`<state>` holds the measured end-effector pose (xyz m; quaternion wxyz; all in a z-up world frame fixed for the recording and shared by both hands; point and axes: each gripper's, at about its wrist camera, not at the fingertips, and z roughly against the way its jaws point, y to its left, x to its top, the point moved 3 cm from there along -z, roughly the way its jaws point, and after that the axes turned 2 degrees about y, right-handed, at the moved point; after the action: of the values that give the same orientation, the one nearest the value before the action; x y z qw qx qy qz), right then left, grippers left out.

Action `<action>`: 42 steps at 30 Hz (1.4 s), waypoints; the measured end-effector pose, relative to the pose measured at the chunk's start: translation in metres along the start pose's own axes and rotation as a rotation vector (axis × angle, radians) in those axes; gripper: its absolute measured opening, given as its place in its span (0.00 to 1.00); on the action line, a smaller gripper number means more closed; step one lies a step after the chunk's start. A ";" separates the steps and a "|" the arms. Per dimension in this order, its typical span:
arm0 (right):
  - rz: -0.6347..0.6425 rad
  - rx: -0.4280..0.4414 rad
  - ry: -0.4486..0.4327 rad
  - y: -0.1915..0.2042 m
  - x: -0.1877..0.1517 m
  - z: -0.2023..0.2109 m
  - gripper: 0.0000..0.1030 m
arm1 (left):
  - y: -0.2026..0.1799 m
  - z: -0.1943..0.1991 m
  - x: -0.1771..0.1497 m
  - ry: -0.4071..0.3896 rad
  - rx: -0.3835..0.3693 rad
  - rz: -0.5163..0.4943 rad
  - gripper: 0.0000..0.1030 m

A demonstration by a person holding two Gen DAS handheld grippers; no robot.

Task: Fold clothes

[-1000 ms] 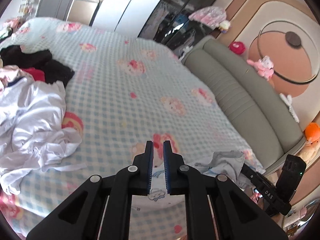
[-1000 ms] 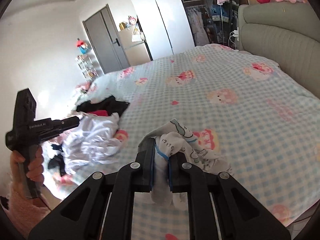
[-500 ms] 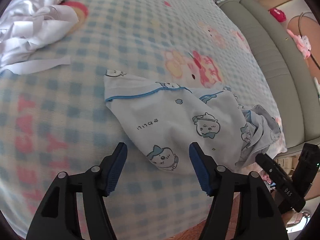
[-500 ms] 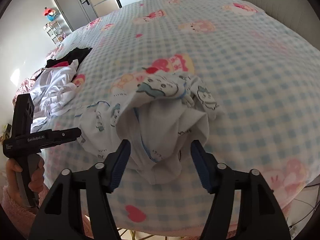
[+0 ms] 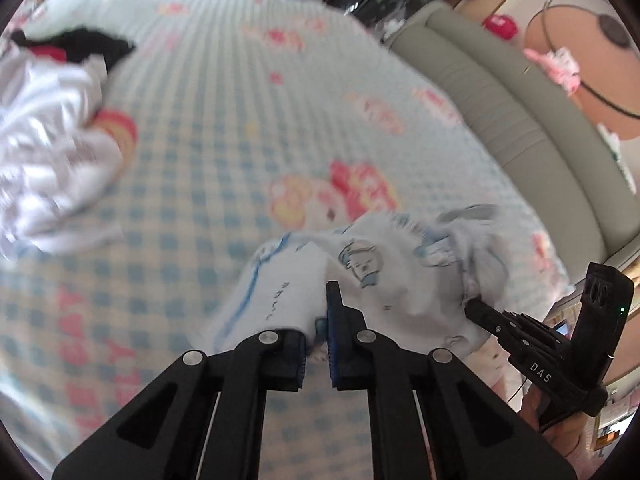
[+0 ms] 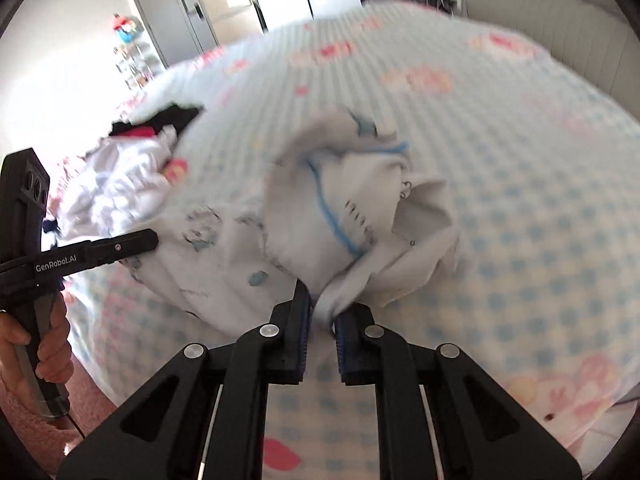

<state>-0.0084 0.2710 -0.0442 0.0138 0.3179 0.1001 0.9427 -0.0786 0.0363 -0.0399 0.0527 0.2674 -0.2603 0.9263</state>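
both grippers clamped on one printed garment at the bed's near edge

no container is seen in either view. a small white garment with blue piping and cartoon prints (image 5: 372,276) is bunched near the front edge of the bed with the pale blue checked cover (image 5: 224,128), its middle lifted off the cover. the left gripper (image 5: 318,320) has just been closing and is pinched on a fold of this garment; cloth is seen between its blue pads. the right gripper (image 6: 322,322) has likewise just been closing and is nipped on another fold of the same garment (image 6: 340,200).

"genrobot.ai" is read on the side of the left gripper in the right wrist view, and "das" on the right gripper's body in the left wrist view. dark lettering printed on the garment is too blurred to be read.

a crumpled heap of white clothes (image 5: 44,148) with a black piece (image 5: 88,44) behind it is kept to the bed's left side, well apart from the garment. the broad middle of the cover is left open. a padded grey-green headboard (image 5: 520,120) bounds the right side.
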 end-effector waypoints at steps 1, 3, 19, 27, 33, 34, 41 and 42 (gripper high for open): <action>0.007 0.007 -0.033 0.004 0.007 0.013 0.10 | -0.006 0.017 0.006 -0.038 -0.004 -0.013 0.08; 0.021 0.039 -0.097 0.016 0.020 0.040 0.09 | -0.019 0.054 0.017 -0.125 -0.030 -0.039 0.08; -0.008 0.012 0.115 0.020 -0.005 -0.013 0.51 | 0.023 -0.015 -0.007 0.152 0.051 0.093 0.49; -0.076 0.023 0.225 -0.003 -0.037 -0.053 0.74 | 0.060 -0.061 -0.055 0.194 0.037 0.253 0.61; -0.103 0.106 0.208 -0.001 -0.029 -0.063 0.10 | 0.045 -0.070 -0.046 0.188 -0.018 0.185 0.05; -0.074 0.109 0.170 0.004 -0.023 -0.051 0.09 | 0.037 -0.059 -0.040 0.155 -0.020 0.151 0.05; 0.018 0.159 -0.057 0.027 0.029 0.029 0.06 | -0.004 0.031 0.009 -0.078 -0.057 0.015 0.05; 0.027 0.173 -0.087 0.032 0.037 0.039 0.06 | -0.008 0.044 0.016 -0.115 -0.067 0.004 0.05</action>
<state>-0.0136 0.2499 0.0146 -0.0220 0.3599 0.1760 0.9160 -0.0699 0.0203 0.0043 0.0447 0.3179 -0.2942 0.9002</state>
